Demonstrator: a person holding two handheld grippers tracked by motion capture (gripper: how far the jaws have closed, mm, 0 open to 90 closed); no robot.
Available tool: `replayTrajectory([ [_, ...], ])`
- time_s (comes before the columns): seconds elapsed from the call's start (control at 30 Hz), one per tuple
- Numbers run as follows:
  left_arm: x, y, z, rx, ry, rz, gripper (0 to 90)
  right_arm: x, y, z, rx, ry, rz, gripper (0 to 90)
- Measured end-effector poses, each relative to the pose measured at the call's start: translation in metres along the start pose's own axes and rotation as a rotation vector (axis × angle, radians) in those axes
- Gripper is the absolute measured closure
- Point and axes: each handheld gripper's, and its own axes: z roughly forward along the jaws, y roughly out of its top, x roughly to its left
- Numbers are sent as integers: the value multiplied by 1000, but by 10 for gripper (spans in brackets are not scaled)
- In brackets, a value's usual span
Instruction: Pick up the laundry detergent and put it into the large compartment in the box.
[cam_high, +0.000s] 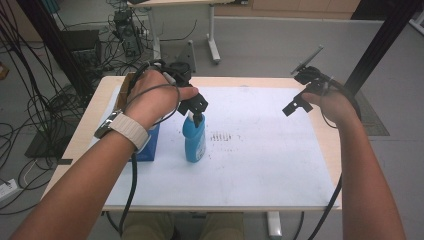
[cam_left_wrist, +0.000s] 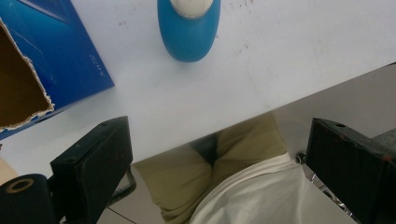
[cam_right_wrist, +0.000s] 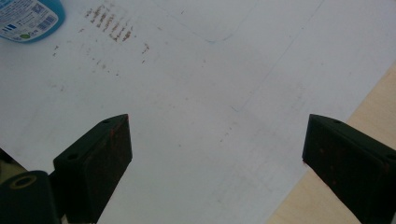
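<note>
A blue bottle (cam_high: 194, 141) stands upright left of the middle of the white sheet (cam_high: 260, 165). My left gripper (cam_high: 196, 106) hovers just over its top. In the left gripper view the bottle (cam_left_wrist: 188, 32), with its white cap, lies beyond the jaws, which stand wide apart with nothing between them, so the left gripper (cam_left_wrist: 217, 135) is open. My right gripper (cam_high: 295, 104) hangs above the table's far right part. In its own view the right gripper (cam_right_wrist: 215, 123) is open over bare sheet, and the bottle's label (cam_right_wrist: 28, 16) shows at the top left corner.
A blue box (cam_high: 149, 145) with a torn cardboard opening (cam_left_wrist: 18, 88) lies left of the bottle, under my left wrist. Brown smudges (cam_high: 220, 136) mark the sheet's middle. The wooden table edge (cam_right_wrist: 369, 112) runs along the right. Cables and desk legs lie on the floor behind.
</note>
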Motion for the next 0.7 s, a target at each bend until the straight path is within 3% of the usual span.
replayTrajectory([
  [0.7, 2, 1, -2, 5, -4, 5, 78, -1, 0, 0, 1, 0, 4, 81],
])
